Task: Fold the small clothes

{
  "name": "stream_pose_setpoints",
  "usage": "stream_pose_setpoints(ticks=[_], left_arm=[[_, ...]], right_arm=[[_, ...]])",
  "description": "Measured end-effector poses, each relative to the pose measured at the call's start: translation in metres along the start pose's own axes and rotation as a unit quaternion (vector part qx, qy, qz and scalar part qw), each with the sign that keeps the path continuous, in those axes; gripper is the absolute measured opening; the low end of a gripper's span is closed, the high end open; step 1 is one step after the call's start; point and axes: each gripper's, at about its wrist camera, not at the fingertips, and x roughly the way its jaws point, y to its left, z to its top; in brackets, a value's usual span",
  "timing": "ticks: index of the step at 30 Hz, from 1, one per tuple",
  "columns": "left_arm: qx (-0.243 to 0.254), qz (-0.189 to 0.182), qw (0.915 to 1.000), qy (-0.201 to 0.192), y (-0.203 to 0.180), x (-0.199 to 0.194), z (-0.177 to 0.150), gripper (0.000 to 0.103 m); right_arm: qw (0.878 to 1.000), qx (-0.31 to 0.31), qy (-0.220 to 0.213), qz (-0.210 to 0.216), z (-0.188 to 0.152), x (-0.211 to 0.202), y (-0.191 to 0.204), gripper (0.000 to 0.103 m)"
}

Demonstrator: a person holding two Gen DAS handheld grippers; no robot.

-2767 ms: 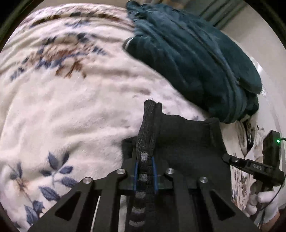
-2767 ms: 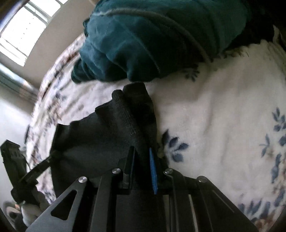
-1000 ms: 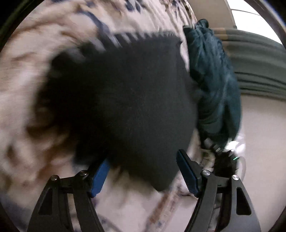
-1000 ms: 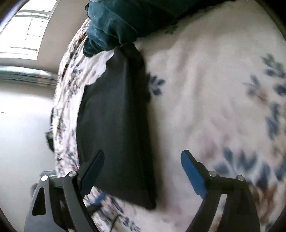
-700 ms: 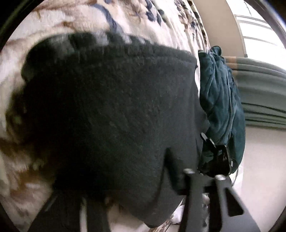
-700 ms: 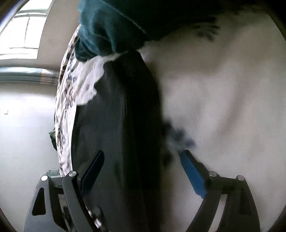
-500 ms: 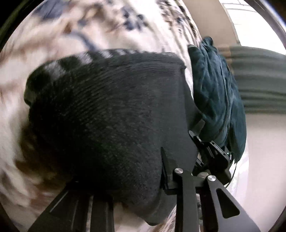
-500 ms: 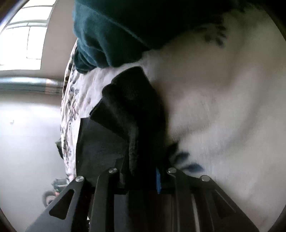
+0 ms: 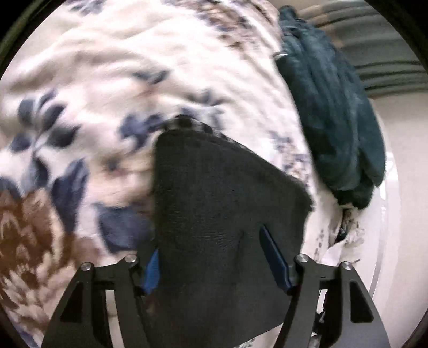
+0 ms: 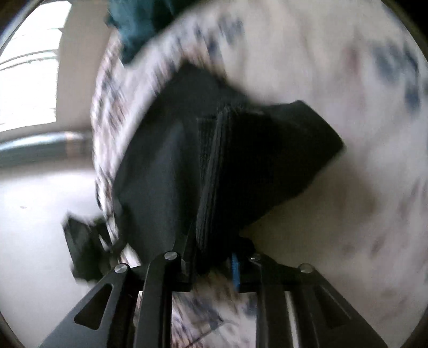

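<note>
A small black knit garment (image 9: 227, 192) lies folded on a floral fleece blanket (image 9: 107, 67). In the left wrist view my left gripper (image 9: 210, 241) straddles its near end. The jaws are opening and the blue pads (image 9: 275, 257) stand apart, with the cloth lying slack between them. In the blurred right wrist view, the thick folded edge of the black garment (image 10: 214, 160) runs into my right gripper (image 10: 211, 249). Its jaws are narrow and starting to open, with the cloth still pinched between them.
A heap of dark teal cloth (image 9: 334, 120) lies along the blanket's far right edge and shows at the top left for the right wrist (image 10: 133, 21). Past the bed's edge is pale floor (image 10: 40, 200) and a bright window (image 10: 26, 67). A dark blurred device (image 10: 83, 241) hangs beside the bed.
Both grippers closed on the garment's edges and carried them across, so it now lies folded narrower. The left jaws have since parted. The right still grips its edge.
</note>
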Motion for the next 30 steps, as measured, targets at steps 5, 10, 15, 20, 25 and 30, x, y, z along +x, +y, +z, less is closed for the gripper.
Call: stream_pose_setpoints(ticks=[5, 10, 15, 20, 25, 30], left_arm=[[-0.010, -0.025, 0.9995, -0.016, 0.006, 0.002, -0.033, 0.066], [0.017, -0.006, 0.9997, -0.018, -0.001, 0.025, -0.034, 0.066], [0.002, -0.041, 0.9990, -0.018, 0.006, 0.034, -0.022, 0.066], [0.002, -0.060, 0.9981, -0.011, 0.011, 0.034, -0.020, 0.066], [0.002, -0.071, 0.9974, -0.008, 0.013, 0.032, -0.019, 0.066], [0.047, -0.055, 0.9961, -0.050, -0.006, 0.021, -0.025, 0.024]], right_arm=[[0.999, -0.025, -0.034, -0.024, 0.004, -0.042, -0.005, 0.064], [0.991, -0.105, -0.071, -0.046, 0.052, -0.071, 0.016, 0.078], [0.987, -0.158, 0.012, -0.034, 0.149, -0.001, 0.024, 0.078], [0.973, -0.212, 0.094, 0.014, 0.160, 0.045, 0.045, 0.079], [0.962, -0.205, 0.160, 0.080, 0.151, 0.063, 0.048, 0.073], [0.968, -0.203, 0.138, 0.055, 0.145, 0.063, 0.047, 0.028]])
